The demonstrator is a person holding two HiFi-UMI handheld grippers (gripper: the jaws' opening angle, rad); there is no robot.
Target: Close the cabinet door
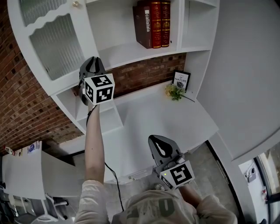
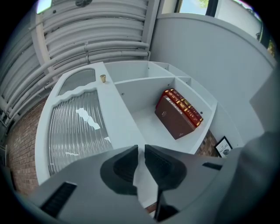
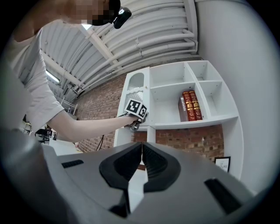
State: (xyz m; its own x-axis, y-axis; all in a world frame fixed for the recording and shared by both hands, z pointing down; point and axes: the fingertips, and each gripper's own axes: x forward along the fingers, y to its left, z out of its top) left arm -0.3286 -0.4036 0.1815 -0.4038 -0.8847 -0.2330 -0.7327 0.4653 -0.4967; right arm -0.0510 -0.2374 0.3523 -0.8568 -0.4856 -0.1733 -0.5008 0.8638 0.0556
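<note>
The white cabinet door (image 1: pixel 57 39) with ribbed glass stands swung open at the upper left. It carries a small brass knob (image 1: pixel 75 4). My left gripper (image 1: pixel 92 65) is raised to the door's lower edge, where the door meets the shelf unit. In the left gripper view the door (image 2: pixel 74 127) and its knob (image 2: pixel 103 78) lie to the left, and the left gripper (image 2: pixel 141 148) shows a narrow gap between its jaws with only white board visible through it. My right gripper (image 1: pixel 158 142) hangs low near my body, well away from the door. Its jaws (image 3: pixel 142 144) are shut on nothing.
Three books (image 1: pixel 153 24) stand on the open shelf to the right of the door. A framed card (image 1: pixel 181 80) and a small flower sprig (image 1: pixel 175 92) sit at the back of the white desk (image 1: pixel 166 118). A brick wall (image 1: pixel 22 100) lies behind and to the left.
</note>
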